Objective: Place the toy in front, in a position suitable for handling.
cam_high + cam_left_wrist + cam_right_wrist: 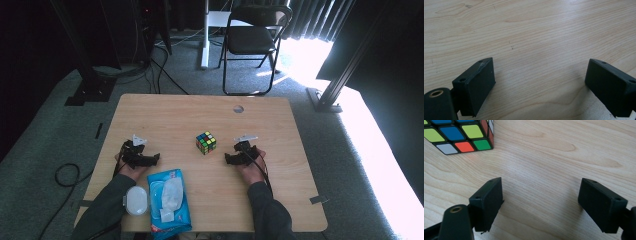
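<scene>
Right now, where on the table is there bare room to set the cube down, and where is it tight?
Bare wood runs across the far half of the light wooden table, behind the multicoloured puzzle cube up to the round cable hole. The near right corner, beyond the right claw, is also free. The near left is crowded: blue wet-wipes pack, round white lid, left claw.

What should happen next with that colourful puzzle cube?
Probably ease the right hand-held gripper toward the multicoloured puzzle cube. Its jaws stand open with bare wooden table between them, and the cube sits apart, ahead and to one side in the right gripper view.
</scene>
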Available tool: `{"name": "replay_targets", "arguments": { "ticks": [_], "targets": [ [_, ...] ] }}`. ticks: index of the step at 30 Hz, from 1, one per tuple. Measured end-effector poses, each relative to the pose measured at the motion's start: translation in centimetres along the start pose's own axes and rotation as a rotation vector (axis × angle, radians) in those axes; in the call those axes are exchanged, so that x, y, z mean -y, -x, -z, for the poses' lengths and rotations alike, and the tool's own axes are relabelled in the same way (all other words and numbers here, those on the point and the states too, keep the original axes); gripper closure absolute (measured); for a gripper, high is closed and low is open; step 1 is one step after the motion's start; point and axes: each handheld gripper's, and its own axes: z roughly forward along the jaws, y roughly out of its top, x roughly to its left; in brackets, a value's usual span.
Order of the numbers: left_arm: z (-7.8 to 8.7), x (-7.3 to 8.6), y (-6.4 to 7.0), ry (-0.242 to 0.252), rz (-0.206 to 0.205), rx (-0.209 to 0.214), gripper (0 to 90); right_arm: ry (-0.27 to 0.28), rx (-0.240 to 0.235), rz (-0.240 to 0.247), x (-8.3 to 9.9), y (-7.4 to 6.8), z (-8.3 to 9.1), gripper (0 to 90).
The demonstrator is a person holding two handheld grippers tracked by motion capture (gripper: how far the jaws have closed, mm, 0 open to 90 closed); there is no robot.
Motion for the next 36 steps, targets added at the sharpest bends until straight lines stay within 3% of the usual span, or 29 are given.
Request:
{"name": "replay_targets", "arguments": {
  "ticks": [3, 6, 11, 32, 33, 36],
  "targets": [
    [0.0, 0.0, 0.0, 0.0, 0.0, 0.0, 9.2, -0.001, 0.004, -0.006, -0.1, 0.0, 0.2, 27.5],
    [0.0, 0.0, 0.0, 0.0, 0.0, 0.001, 9.2, -0.002, -0.025, -0.007, 0.0, -0.1, 0.4, 32.5],
    [0.0, 0.0, 0.0, 0.0, 0.0, 0.001, 9.2, 0.014, -0.027, 0.027, -0.3, -0.5, 0.8, 35.1],
    [0.0, 0.0, 0.0, -0.001, -0.001, 0.002, 9.2, 0.097, -0.088, 0.099, -2.7, -3.6, 1.4, 33.0],
    [0.0, 0.0, 0.0, -0.001, -0.001, 0.002, 9.2, 0.1, -0.086, 0.124, -2.9, -4.1, 1.4, 32.6],
    [0.0, 0.0, 0.0, -0.001, -0.001, 0.002, 9.2, 0.109, -0.093, 0.139, -3.1, -4.6, 1.4, 30.4]
  ]
}}
